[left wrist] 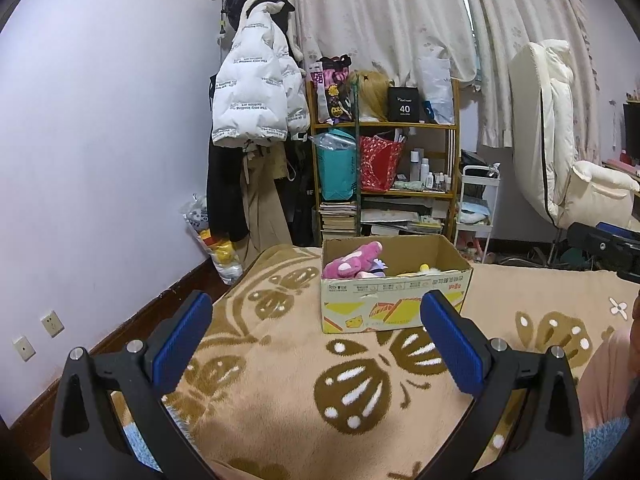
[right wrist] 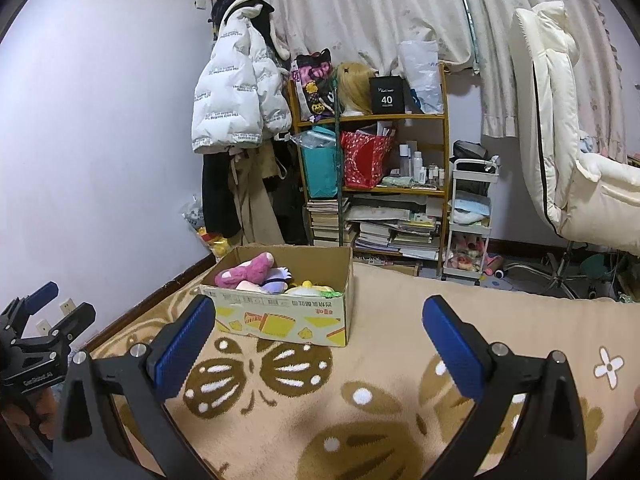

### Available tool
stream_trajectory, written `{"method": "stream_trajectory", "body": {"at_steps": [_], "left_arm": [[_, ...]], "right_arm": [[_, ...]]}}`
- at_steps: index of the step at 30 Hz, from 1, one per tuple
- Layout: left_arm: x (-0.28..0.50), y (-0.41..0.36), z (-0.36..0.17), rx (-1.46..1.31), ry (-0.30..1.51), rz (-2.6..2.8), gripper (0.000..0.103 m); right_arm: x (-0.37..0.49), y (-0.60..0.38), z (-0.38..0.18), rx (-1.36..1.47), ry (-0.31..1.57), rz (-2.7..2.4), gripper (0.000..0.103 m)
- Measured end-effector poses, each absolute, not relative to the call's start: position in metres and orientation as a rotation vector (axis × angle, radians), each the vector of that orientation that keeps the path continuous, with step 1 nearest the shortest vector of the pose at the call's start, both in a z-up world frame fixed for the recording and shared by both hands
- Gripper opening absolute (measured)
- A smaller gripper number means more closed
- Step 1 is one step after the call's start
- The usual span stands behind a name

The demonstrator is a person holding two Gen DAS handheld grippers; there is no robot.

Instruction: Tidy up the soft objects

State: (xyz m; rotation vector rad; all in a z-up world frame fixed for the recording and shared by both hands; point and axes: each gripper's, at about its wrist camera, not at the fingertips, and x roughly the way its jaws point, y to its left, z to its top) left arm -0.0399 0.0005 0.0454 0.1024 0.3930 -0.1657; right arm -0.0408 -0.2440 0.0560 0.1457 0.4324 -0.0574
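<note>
A tan blanket [left wrist: 280, 420] with brown butterfly shapes covers the bed; behind it stand a cluttered shelf [left wrist: 384, 160], a hanging white jacket [left wrist: 256, 92] and curtains. A cardboard box [left wrist: 396, 300] holding a pink plush toy [left wrist: 352, 262] sits ahead, beyond both grippers. The left gripper [left wrist: 316, 340] and right gripper [right wrist: 320, 344] are spread wide, holding nothing.

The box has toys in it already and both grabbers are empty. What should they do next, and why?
Probably turn the left gripper down toward the fluffy blue thing at the bottom edge of its view. Both it and the right gripper are open and empty, the cardboard box already holds a pink plush, and the blanket ahead shows no other toy.
</note>
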Motion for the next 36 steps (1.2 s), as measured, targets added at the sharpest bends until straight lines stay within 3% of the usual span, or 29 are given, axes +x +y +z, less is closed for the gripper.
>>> {"method": "stream_trajectory", "body": {"at_steps": [36], "left_arm": [[-0.0364, 0.0005, 0.0387, 0.126, 0.411, -0.183, 0.103]], "right_arm": [[-0.0411, -0.2455, 0.0528, 0.128, 0.435, -0.056, 0.103]]}}
